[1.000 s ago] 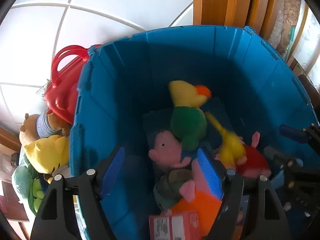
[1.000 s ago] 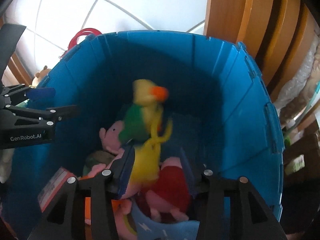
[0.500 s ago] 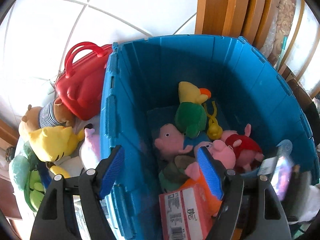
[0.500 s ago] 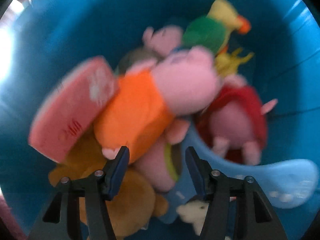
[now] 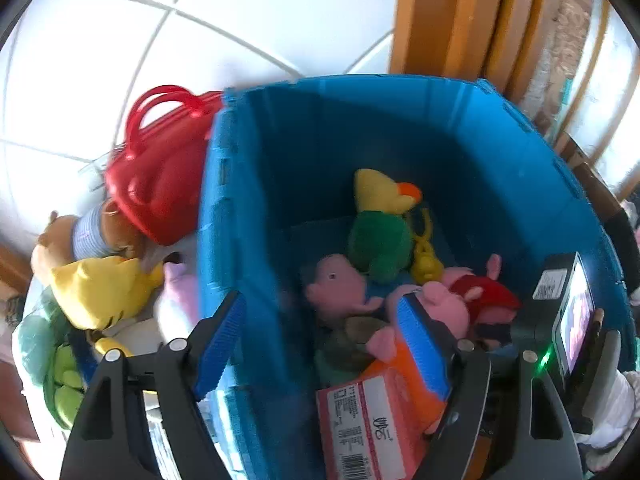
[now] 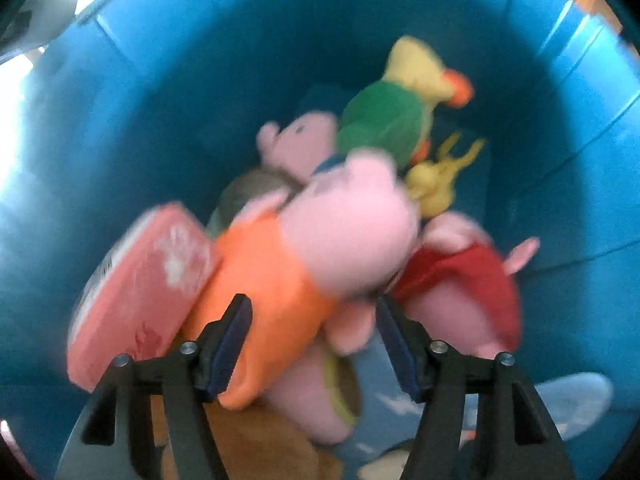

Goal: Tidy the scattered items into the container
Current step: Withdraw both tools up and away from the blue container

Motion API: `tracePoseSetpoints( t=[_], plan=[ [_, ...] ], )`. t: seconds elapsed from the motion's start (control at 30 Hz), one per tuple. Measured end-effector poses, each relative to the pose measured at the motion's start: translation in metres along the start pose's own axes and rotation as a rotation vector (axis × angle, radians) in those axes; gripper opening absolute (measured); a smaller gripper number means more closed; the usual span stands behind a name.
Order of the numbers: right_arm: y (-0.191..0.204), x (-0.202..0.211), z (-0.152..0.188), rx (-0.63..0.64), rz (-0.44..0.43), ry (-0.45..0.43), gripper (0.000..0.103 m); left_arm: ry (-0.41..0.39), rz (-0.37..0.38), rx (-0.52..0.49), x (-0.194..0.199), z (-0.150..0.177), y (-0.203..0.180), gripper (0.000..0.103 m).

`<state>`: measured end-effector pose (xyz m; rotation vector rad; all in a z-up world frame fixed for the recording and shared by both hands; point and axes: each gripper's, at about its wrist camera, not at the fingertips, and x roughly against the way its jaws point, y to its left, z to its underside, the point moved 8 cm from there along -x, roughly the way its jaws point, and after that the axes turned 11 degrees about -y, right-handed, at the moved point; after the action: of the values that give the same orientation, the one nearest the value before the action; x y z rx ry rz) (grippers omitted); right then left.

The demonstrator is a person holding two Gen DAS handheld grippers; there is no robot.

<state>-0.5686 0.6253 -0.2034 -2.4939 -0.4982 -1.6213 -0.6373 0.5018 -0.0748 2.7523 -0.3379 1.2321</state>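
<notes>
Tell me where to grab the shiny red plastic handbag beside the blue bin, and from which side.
Take the red plastic handbag by its looped handles, coming from above. It lies on the white tiled floor against the blue bin's outer wall, handles away from the plush toys; its rounded, glossy body would likely slip.

both grippers tipped steeply down, jaws parting

my left gripper (image 5: 320, 344) is opening — nothing pressed between its blue pads. my right gripper (image 6: 314, 348) is opening too — its pads grip nothing.
</notes>
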Motion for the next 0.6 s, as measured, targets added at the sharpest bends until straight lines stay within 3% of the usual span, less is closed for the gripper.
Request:
tracePoseSetpoints(
  t=[0.3, 0.6],
  plan=[
    [-0.002, 0.021, -0.011, -0.004, 0.03, -0.044, 0.064, 0.02, 0.005, -0.028, -0.006, 0.005, -0.018, 0.078],
    [0.004, 0.057, -0.002, 0.009, 0.058, -0.09, 0.064, -0.01, 0.017, -0.041, 0.024, 0.01, -0.03, 0.078]
  ],
)
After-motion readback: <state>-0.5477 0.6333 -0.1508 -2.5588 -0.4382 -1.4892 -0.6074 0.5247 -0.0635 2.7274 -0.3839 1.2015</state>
